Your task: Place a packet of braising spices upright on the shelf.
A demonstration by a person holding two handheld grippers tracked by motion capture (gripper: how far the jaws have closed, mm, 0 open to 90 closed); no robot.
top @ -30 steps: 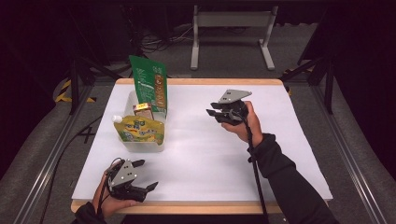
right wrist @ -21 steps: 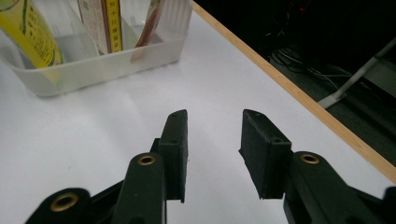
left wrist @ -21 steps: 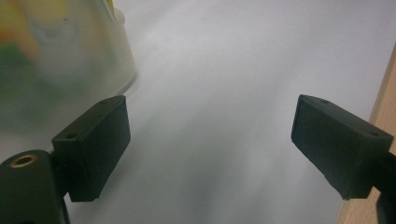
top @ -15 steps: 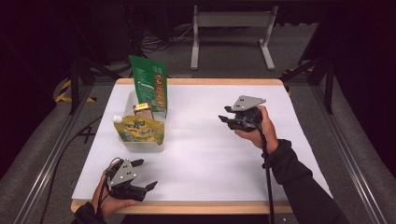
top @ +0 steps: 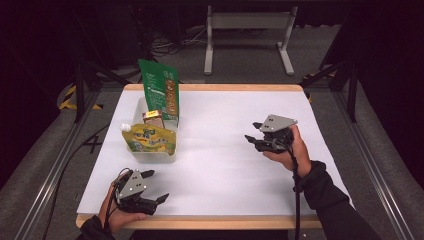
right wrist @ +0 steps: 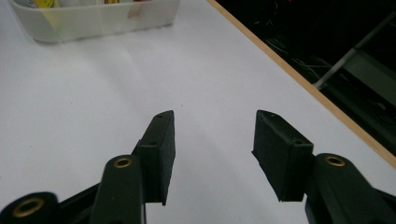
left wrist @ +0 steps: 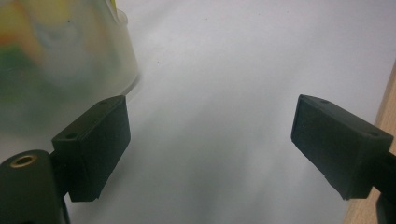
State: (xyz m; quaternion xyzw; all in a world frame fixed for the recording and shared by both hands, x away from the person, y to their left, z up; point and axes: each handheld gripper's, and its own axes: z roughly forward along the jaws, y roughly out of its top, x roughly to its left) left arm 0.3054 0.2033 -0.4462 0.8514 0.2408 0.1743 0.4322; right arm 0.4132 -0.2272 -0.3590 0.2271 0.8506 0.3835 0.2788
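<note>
Packing looks pretty much done imo: green bag (top: 159,95), yellow pouch (top: 150,139), small carton (top: 153,118) all in clear bin (top: 150,156), just ahead of left claw (top: 151,186). Right claw (top: 253,137) well off. Both spread, empty. Bench (top: 225,170) bare otherwise.

Left gripper (top: 156,186): black body, grey 3-cornered top plate, 2 blocky black jaws with flat pads (left wrist: 95,144), 1 brass-ringed screw hole at a jaw base, small pinhole near each tip.

Right gripper (top: 251,138): same black build, grey plate, 2 brass-ringed holes at each jaw base, black cable trailing along forearm.

Sleeves (top: 325,192): dark, long, ribbed cuffs.
</note>
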